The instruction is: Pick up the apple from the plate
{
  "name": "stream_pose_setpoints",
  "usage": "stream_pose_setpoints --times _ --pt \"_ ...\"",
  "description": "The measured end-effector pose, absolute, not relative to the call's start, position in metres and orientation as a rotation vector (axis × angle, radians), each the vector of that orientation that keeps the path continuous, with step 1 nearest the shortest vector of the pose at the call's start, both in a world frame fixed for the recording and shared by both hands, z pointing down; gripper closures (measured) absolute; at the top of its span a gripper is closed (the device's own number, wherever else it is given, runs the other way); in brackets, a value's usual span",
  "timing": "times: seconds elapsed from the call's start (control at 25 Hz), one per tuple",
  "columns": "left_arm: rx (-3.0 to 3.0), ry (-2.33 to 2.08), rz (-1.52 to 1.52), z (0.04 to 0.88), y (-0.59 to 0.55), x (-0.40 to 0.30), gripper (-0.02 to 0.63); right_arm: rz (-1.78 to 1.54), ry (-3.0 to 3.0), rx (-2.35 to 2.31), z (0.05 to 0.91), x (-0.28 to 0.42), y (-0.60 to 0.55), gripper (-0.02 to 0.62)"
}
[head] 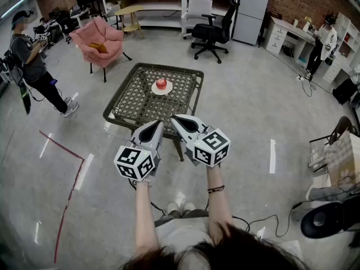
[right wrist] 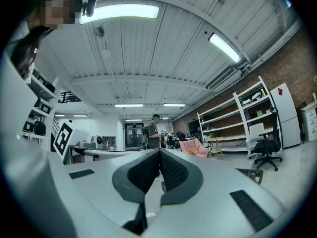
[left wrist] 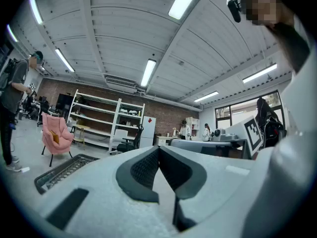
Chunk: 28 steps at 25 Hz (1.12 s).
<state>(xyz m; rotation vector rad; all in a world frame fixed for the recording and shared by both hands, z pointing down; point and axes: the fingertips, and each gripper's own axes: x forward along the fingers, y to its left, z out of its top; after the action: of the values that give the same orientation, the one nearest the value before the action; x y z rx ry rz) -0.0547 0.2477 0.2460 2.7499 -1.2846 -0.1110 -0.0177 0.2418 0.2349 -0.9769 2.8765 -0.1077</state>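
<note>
1. Two hand-held grey two-jaw grippers were inspected. The left gripper (head: pixel 157 125) was clenched, its pads meeting at the tips with nothing between them. The right gripper (head: pixel 176 118) was likewise clenched and empty.
2. One small round red apple (head: pixel 161 83) sat on a small white round plate (head: pixel 153 90), near the middle of a low dark table with a woven lattice top (head: pixel 134 107).
3. Both grippers were held level, side by side over the table's near edge, tips converging toward the plate. The apple lay ahead of them and lower, well apart from both.
4. Neither gripper was clearly nearer. The apple lay almost in line with the left gripper's tips, slightly off the right's.
5. The apple, being round, showed no long axis; stem direction was too small to tell.
6. Judgement: the pick was not yet begun. The chosen gripper would need to open, then advance and descend.
</note>
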Motion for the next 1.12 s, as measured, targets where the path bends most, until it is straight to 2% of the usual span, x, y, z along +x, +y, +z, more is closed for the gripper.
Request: stream_pose_setpoints --times 1.12 --pt "2.674 -1.298 -0.091 0.276 0.243 -0.030 0.595 -0.201 2.855 -0.962 0.254 0.011 0.231 0.586"
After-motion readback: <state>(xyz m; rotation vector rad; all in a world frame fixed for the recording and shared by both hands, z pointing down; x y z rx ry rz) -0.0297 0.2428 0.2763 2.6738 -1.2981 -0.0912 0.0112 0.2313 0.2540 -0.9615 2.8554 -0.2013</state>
